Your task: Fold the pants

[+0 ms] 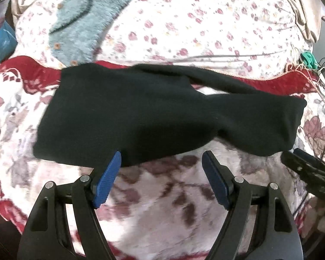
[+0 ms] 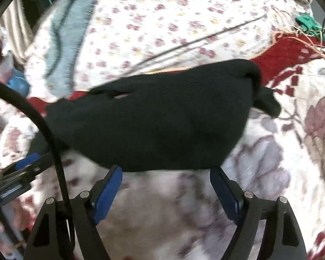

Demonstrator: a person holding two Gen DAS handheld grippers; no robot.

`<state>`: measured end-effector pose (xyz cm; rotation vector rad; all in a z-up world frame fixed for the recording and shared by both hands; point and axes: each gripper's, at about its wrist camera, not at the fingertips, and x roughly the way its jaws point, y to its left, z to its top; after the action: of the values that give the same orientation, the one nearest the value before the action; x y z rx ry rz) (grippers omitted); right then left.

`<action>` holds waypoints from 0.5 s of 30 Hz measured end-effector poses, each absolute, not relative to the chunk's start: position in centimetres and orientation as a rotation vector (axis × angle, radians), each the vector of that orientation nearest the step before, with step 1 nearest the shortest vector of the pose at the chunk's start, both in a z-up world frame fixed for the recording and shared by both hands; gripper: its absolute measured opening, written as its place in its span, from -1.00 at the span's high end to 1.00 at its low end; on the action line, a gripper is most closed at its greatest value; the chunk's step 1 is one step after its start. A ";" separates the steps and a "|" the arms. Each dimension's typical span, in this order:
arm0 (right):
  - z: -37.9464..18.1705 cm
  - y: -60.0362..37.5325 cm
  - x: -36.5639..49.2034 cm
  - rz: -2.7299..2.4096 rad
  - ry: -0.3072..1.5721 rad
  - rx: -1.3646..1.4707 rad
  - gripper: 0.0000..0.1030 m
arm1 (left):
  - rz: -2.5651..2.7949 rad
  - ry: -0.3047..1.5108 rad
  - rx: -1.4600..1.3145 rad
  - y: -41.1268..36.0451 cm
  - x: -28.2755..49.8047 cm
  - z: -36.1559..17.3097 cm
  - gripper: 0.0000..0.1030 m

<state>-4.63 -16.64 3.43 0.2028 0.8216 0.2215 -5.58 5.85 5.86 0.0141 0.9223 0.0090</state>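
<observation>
- Black pants (image 1: 153,112) folded, lying on flowered blanket (image 1: 162,205).
- Left gripper (image 1: 161,162) spread wide, empty, at pants' near edge.
- Right gripper (image 2: 165,175) likewise.

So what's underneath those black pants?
The black pants lie on a floral blanket with a red border, which shows beyond their far edge. Whatever sits directly beneath the fabric is covered.

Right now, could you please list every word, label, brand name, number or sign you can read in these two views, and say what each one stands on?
None: no readable text in either view.
The black pants show no tag or print.
The floral blanket and flowered sheet carry only patterns.
The teal fuzzy garment shows only buttons.
Neither the left hand-held gripper nor the right hand-held gripper bears legible marking.
</observation>
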 end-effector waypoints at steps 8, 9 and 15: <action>3.8 -15.7 -5.3 0.243 0.861 0.261 -0.59 | 0.040 0.982 -0.155 11.7 -7.2 6.1 -0.52; 3.6 -15.7 -5.3 0.242 0.866 0.265 -0.59 | 0.052 0.983 -0.173 12.5 -7.4 5.9 -0.52; 2.5 -17.1 -5.2 0.226 0.914 0.332 -0.59 | 0.094 0.984 -0.320 16.6 -7.7 4.5 -0.52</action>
<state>-5.17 -17.09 2.46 0.3325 0.9138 0.2259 -7.68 16.57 4.54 -0.3199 0.9842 0.0937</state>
